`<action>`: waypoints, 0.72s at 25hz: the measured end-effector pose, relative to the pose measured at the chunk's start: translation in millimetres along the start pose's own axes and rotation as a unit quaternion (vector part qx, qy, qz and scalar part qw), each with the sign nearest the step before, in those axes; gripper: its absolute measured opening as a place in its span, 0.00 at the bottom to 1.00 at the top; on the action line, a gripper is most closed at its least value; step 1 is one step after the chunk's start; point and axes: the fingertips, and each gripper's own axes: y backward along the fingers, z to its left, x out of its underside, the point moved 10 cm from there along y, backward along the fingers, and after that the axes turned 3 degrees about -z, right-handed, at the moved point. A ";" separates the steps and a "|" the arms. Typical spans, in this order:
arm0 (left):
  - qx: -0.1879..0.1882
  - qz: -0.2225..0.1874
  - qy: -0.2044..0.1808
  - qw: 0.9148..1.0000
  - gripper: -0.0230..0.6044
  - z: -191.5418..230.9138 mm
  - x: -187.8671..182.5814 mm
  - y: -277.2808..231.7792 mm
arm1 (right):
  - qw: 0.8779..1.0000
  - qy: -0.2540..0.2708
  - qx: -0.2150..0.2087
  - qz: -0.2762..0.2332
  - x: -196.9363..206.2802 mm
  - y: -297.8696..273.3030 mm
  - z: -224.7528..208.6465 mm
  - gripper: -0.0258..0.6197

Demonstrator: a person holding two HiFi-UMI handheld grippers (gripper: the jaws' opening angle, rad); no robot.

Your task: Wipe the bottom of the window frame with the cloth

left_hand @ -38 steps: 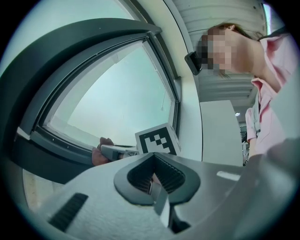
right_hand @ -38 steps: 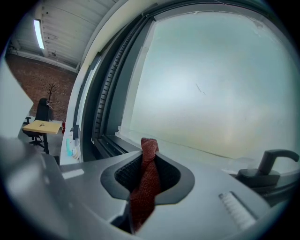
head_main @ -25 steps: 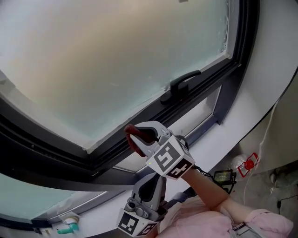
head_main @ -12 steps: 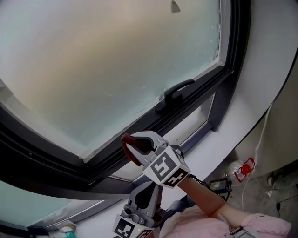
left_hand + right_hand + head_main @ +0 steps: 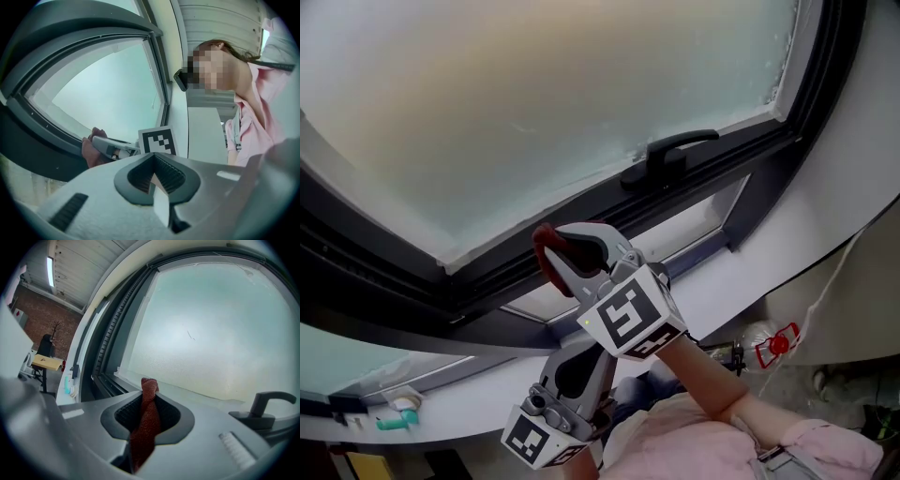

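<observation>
Window frame point(image 5: 412, 286), red cloth point(image 5: 149, 389) pinched between right gripper point(image 5: 147, 417) fingers, left gripper point(image 5: 154, 177) fingers clenched

In the head view, the right gripper point(image 5: 570, 251) lies at centre, with the cloth point(image 5: 546, 255) between its jaws, in front of the bottom of the window frame point(image 5: 478, 281). The window handle point(image 5: 667, 157) sits on the frame at its 1 o'clock. The left gripper point(image 5: 579, 361) is at its 6 o'clock, nearer the person. The sill point(image 5: 787, 258) runs below the frame.
</observation>
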 end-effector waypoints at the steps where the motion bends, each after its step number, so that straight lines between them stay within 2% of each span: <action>1: -0.003 0.001 0.002 1.000 0.04 -0.8 0.6 1.6 | 1.000 -0.001 0.002 0.001 0.8 0.4 1.3 0.14; 6: -0.020 -0.002 0.009 1.000 0.04 3.1 -0.8 2.4 | 1.000 0.005 0.006 -0.006 0.3 -3.8 1.4 0.14; 8: -0.049 0.012 0.008 0.999 0.04 8.3 3.9 4.0 | 1.000 0.016 0.006 -0.013 -0.9 -4.4 -0.3 0.14; 9: -0.073 0.034 -0.006 0.997 0.04 8.7 7.4 7.3 | 1.000 0.016 0.006 -0.012 0.7 -2.4 1.5 0.14; 11: -0.113 0.081 -0.070 0.988 0.04 6.8 9.2 12.7 | 1.000 0.006 0.006 -0.007 4.2 0.3 5.1 0.14; 13: -0.140 0.092 -0.123 0.978 0.04 5.5 0.7 14.1 | 1.000 0.004 0.005 0.001 2.9 -1.0 4.5 0.14; 16: -0.199 0.061 -0.122 0.970 0.04 8.1 -17.8 15.5 | 1.000 0.013 0.009 0.025 -1.3 -3.3 4.1 0.14; 18: -0.240 0.068 -0.141 0.958 0.04 9.7 -29.9 14.2 | 0.999 0.016 0.009 0.045 -3.6 -4.6 3.7 0.14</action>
